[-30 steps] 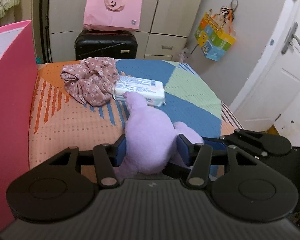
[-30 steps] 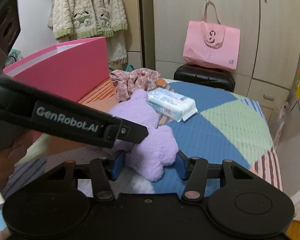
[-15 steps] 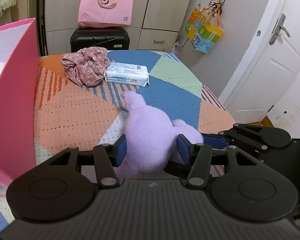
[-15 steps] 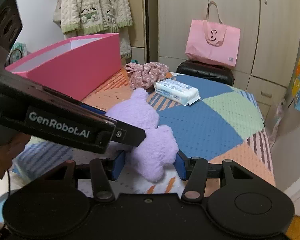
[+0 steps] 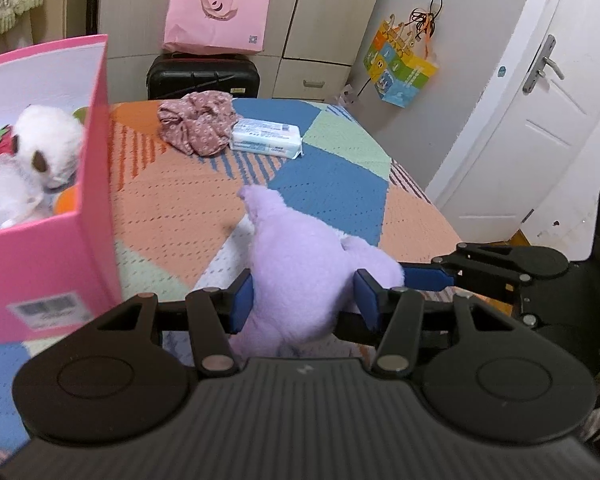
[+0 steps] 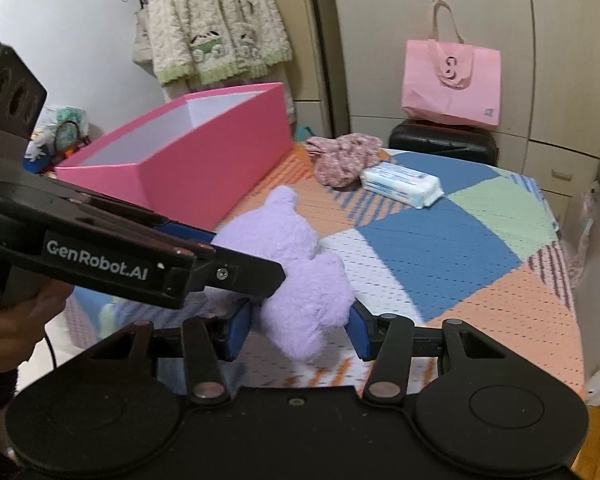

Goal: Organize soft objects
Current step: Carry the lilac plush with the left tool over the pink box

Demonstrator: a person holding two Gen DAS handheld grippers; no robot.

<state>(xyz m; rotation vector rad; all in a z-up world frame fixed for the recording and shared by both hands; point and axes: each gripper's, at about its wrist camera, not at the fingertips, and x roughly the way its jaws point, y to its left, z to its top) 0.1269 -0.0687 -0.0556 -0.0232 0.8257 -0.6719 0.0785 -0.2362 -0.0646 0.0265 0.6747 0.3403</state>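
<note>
I have the purple plush toy [image 5: 296, 272] pinched between both hand-held grippers, left [image 5: 304, 300] and right [image 6: 298, 326], above the bed [image 5: 172, 208]. The pink box [image 5: 96, 184] already holds plush toys; the floral cloth [image 5: 198, 126] and wipes pack [image 5: 266, 142] are left, I judge.

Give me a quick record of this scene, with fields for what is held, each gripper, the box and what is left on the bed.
held item: purple plush toy, lifted above the bed
left gripper: shut on one part of the plush
right gripper: shut on another part of the plush
pink box: open, on the bed's left side, white plush toy inside
left on bed: floral cloth, touching wipes pack
</note>
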